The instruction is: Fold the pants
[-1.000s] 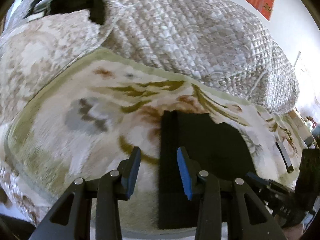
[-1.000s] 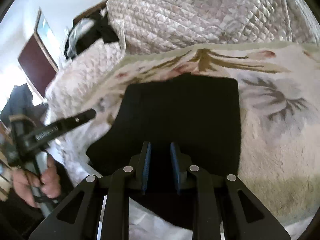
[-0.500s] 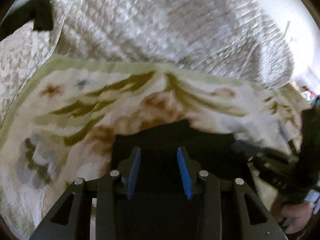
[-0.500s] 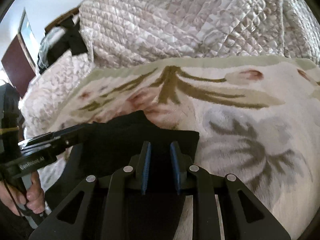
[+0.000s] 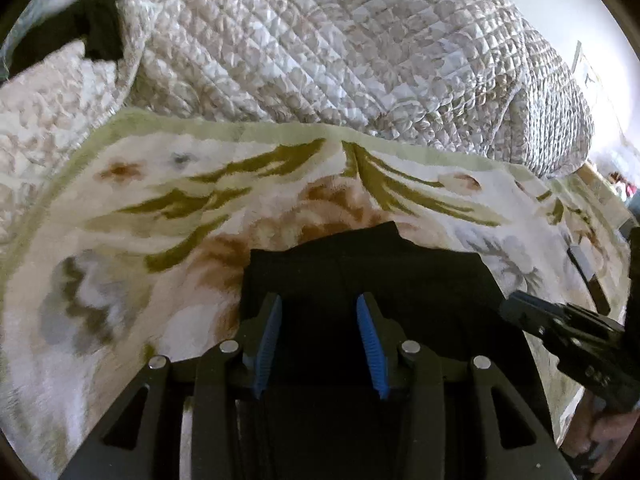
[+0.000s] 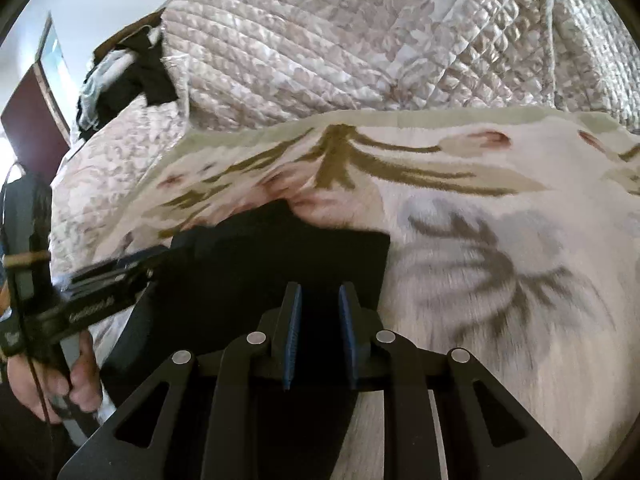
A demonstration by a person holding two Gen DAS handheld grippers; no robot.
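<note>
- Left gripper [image 5: 318, 338]: blue-padded fingers [image 5: 267, 344] are standing apart over the black folded fabric pants [image 5: 368, 264]; whether cloth is pinched between them, cannot tell against the dark fabric.
- Right gripper [image 6: 319, 334]: fingers are closing, gap narrow, black cloth lying under and between the pads; a firm pinch is not confirmable.
- Pants are lying on the cream floral plush blanket [image 5: 160, 208], spread on the bed's quilted beige bedspread [image 5: 320, 40].
- Change: a second ago the pants were showing as a wider flat rectangle; now the far edge is sitting nearer both grippers, bunched and peaked.
- Judgement: a fold is being carried over; next, flattening and squaring edges.
</note>
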